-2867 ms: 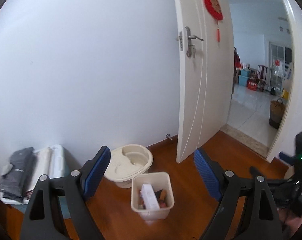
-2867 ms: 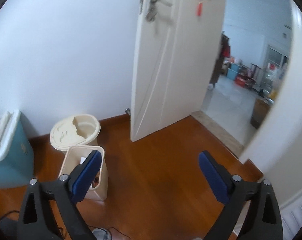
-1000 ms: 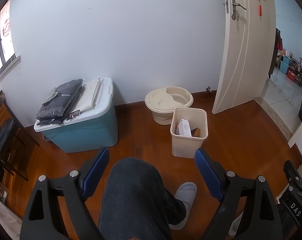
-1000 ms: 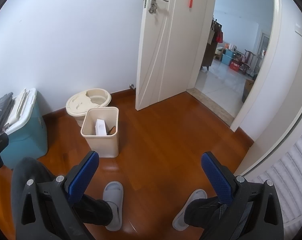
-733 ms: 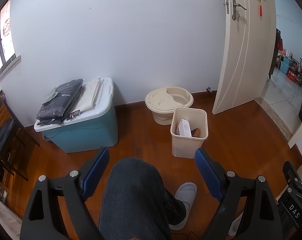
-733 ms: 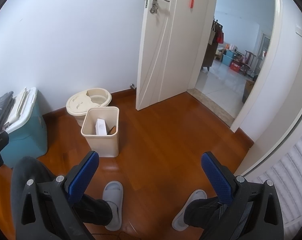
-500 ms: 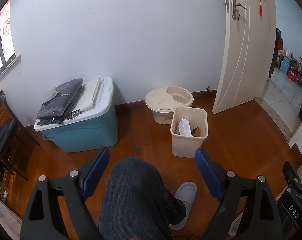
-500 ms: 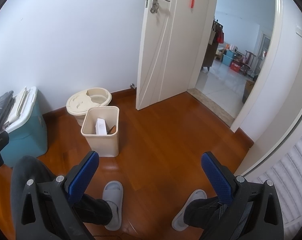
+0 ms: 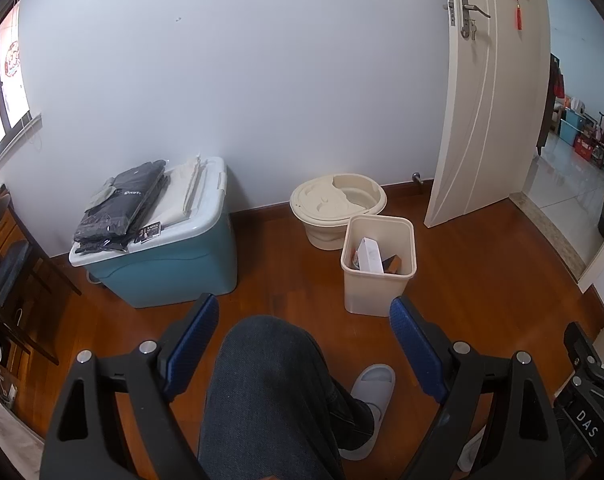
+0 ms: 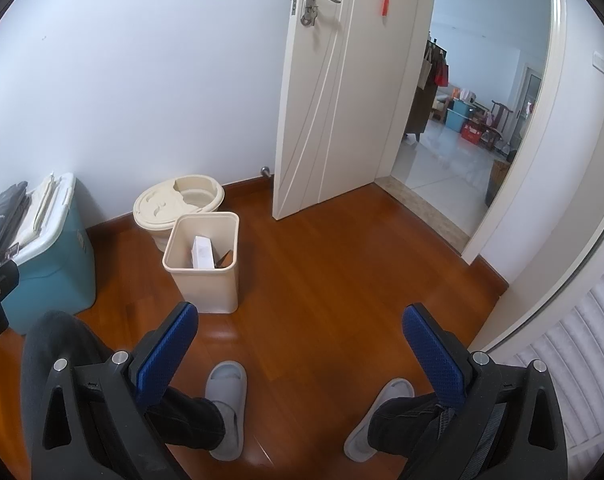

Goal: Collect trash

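Note:
A cream square trash bin point(image 9: 376, 292) stands on the wood floor; it also shows in the right wrist view point(image 10: 210, 288). Inside it stand a white box point(image 9: 370, 256) and a brown item point(image 9: 392, 266); the white box also shows in the right wrist view point(image 10: 203, 253). My left gripper point(image 9: 304, 342) is open and empty, held above the person's knee, short of the bin. My right gripper point(image 10: 300, 344) is open and empty, held above the floor to the right of the bin.
A round cream basin with lid point(image 9: 336, 204) sits behind the bin by the wall. A teal storage box point(image 9: 174, 264) with folded dark clothes point(image 9: 122, 208) stands left. A white door point(image 10: 334, 92) is open to a tiled room. The person's legs and grey slippers point(image 10: 226, 408) are below.
Since 2.9 s ago both grippers have pulled back and up from the bin, so more of the room shows. In the last second nothing has visibly moved.

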`<state>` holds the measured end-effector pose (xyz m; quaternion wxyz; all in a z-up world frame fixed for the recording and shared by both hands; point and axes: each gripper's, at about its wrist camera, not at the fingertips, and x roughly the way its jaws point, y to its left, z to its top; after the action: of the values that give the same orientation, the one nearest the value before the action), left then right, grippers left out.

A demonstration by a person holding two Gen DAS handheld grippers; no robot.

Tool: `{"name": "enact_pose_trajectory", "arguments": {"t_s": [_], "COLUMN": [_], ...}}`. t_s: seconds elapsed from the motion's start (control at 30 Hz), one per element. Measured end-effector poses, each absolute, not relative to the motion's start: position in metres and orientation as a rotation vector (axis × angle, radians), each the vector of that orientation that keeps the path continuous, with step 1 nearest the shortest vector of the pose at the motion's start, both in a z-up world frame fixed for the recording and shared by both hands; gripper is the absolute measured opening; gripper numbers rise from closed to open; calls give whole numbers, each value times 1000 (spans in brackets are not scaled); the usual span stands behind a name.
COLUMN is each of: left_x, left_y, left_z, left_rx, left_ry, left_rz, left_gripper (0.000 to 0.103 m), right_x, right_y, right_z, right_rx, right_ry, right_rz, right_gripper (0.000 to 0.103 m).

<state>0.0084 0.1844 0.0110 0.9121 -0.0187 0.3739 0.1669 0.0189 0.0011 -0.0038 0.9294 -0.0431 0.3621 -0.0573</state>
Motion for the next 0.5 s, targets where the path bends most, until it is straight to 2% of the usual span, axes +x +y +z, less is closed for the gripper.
{"name": "enact_pose_trajectory", "arguments": {"t_s": [0.5], "left_x": [10], "left_y": [184], "left_z": [12], "left_rx": [-30], "left_ry": [770], "left_rz": [344], "left_gripper": [88], "right_x": [19], "right_y": [2], "right_z": [-4], "right_rx": [-88], "right_ry": [739], "right_rz": [-119], "right_gripper": [103]}}
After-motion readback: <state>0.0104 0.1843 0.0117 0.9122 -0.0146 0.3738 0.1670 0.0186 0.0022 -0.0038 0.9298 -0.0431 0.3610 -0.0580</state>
